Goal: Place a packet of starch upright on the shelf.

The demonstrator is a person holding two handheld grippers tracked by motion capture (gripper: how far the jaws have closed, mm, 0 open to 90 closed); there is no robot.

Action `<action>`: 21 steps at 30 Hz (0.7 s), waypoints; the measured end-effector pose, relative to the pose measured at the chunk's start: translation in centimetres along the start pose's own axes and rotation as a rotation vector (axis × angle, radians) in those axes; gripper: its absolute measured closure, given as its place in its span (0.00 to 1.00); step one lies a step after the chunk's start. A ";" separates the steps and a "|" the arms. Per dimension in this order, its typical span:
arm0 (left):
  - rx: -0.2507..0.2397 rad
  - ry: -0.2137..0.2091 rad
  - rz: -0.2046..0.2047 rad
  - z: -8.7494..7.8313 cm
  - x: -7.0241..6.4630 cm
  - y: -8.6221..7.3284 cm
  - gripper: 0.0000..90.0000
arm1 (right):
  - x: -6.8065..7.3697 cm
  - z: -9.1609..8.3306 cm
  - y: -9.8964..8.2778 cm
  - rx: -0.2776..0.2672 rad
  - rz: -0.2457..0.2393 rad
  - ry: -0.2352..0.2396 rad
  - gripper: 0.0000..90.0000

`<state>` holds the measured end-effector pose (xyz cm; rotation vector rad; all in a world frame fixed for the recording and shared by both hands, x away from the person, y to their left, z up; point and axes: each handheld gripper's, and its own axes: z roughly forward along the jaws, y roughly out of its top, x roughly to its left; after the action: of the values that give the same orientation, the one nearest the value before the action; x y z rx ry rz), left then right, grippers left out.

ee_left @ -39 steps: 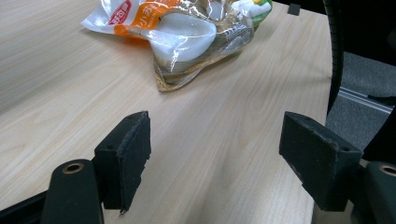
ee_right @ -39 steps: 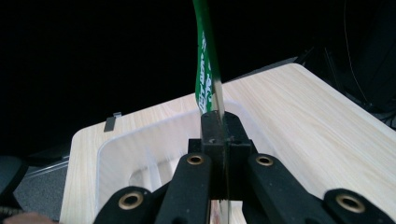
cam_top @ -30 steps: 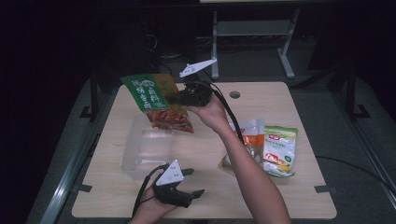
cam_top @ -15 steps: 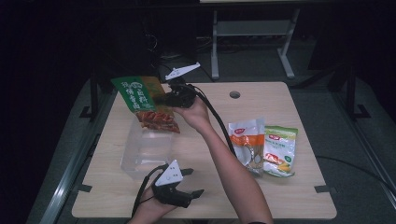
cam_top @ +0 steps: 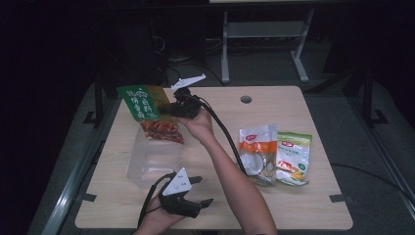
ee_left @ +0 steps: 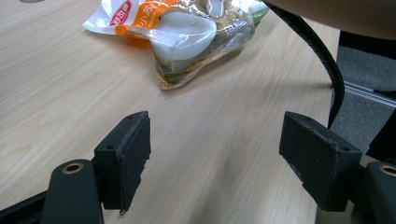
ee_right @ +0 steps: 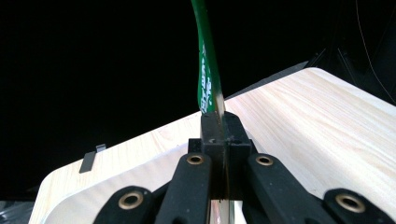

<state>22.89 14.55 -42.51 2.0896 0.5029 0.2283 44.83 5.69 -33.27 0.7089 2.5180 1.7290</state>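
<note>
Green snack packet [cam_top: 149, 115], pinched by its top edge in the right gripper [cam_top: 172, 108], held in the air above the clear plastic box [cam_top: 152, 159] near the left edge of the worktop [cam_top: 293, 105], lower end hanging just over the box's open top and not yet inside. Right jaws pressed together on the thin flat film, seen edge-on in the right gripper view as a green strip [ee_right: 207, 70] rising from between the black pads. Left gripper [cam_top: 192, 200] rested low by the near edge, jaws spread with nothing between them, rough black foam pads [ee_left: 128, 156] over bare pale wood grain. Judged from this: pick-up done, carry across nearly done, lowering into the box and release still to come. Two further packets left lying toward the right edge, untouched: an orange-and-white one [cam_top: 255, 152] with a glossy, crinkled clear window over something pale and rounded [ee_left: 184, 32], and beside it a green-and-white one [cam_top: 293, 156] with a picture of corn. Held packet stiff and flat at its printed green top, reddish contents showing through a clear lower part. Box thin-walled, see-through, rectangular with rounded corners, seemingly holding nothing yet.
</note>
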 end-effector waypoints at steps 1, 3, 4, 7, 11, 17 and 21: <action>0.001 0.000 0.002 0.0 0.0 0.0 0.27 | 0.0 0.0 -0.1 -0.001 0.006 -0.002 1.00; 0.004 0.002 0.004 0.0 -0.1 0.0 0.27 | -0.1 0.2 -0.3 -0.010 0.018 -0.002 1.00; -0.001 0.003 -0.002 0.0 -0.1 0.0 0.27 | -0.1 0.3 -0.5 -0.013 0.020 -0.002 1.00; 0.009 0.008 0.012 -0.1 -0.1 0.0 0.27 | -0.1 0.6 -0.7 -0.007 0.017 -0.014 1.00; 0.006 0.010 0.012 0.0 0.1 0.0 0.27 | -0.3 0.7 -1.1 -0.022 0.034 -0.015 1.00; 0.008 0.011 0.004 0.0 0.0 0.0 0.27 | -0.6 1.3 -1.8 0.011 0.026 -0.032 1.00; 0.011 0.012 -0.001 -0.1 0.1 0.0 0.27 | -0.9 1.6 -2.5 0.009 0.041 -0.022 1.00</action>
<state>22.94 14.70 -42.48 2.1000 0.5141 0.2382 45.14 6.08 -36.38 0.7806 2.5159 1.7141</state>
